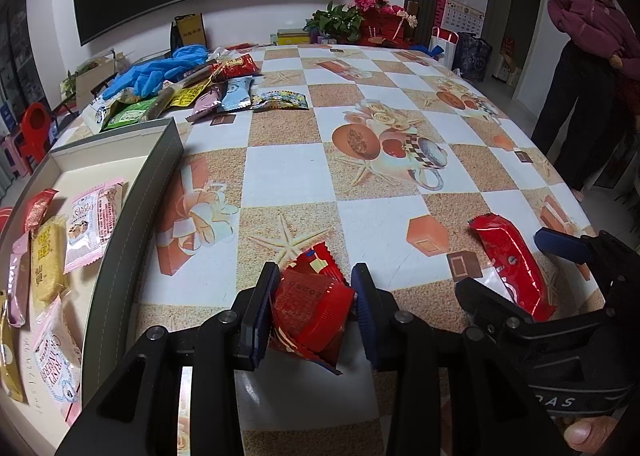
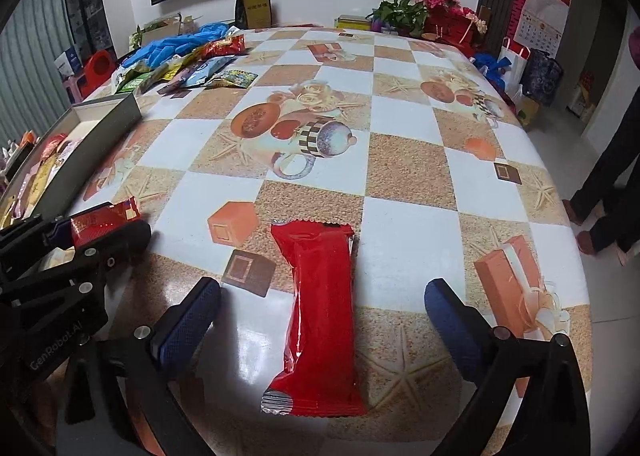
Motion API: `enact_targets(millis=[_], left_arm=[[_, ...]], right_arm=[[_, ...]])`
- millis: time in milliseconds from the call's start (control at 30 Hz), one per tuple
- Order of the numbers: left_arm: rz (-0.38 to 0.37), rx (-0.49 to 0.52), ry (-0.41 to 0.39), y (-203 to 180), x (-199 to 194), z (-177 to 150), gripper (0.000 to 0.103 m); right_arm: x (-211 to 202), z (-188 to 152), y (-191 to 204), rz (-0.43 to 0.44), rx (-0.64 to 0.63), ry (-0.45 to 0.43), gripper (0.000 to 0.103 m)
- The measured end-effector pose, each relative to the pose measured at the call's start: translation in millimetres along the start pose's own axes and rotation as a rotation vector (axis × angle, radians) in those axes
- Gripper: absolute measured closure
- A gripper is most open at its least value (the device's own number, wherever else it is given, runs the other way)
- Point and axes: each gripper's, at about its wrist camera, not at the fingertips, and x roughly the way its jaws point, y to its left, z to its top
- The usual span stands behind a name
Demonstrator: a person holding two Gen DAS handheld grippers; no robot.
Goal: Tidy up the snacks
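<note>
My left gripper (image 1: 314, 290) is shut on a small red snack packet (image 1: 310, 306) just above the table; it also shows in the right wrist view (image 2: 106, 222). A long red snack bar (image 2: 320, 320) lies flat on the table between the fingers of my open right gripper (image 2: 322, 302), untouched; it also shows in the left wrist view (image 1: 510, 264). A grey box (image 1: 132, 192) at the left holds several snack packets (image 1: 90, 224). A pile of loose snacks (image 1: 208, 92) lies at the far left of the table.
Blue gloves (image 1: 156, 70) lie on the far snack pile. Flowers and gift boxes (image 1: 368, 20) stand at the table's far edge. A person (image 1: 592, 56) stands to the right of the table. The table's right edge (image 2: 576, 240) drops to the floor.
</note>
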Motion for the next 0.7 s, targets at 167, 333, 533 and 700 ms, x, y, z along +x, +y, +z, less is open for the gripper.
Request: enact_targets(millis=[167, 333, 533, 700], left_arm=[[0.002, 0.009, 0.002, -2.8, 0.6, -0.2, 0.061], [-0.008, 0.003, 0.001, -3.1, 0.8, -0.1, 0.06], [-0.028, -0.01, -0.001, 0.0, -0.1, -0.3, 0.058], [-0.028, -0.011, -0.001, 0.3, -0.4, -0.8, 0.058]], right_arm=[[0.0, 0.1, 0.4, 0.0, 0.0, 0.0, 0.001], [0.1, 0.0, 0.3, 0.0, 0.0, 0.0, 0.001], [0.1, 0.7, 0.0, -0.002, 0.0, 0.001, 0.001], [0.5, 0.5, 0.8, -0.005, 0.003, 0.001, 0.001]])
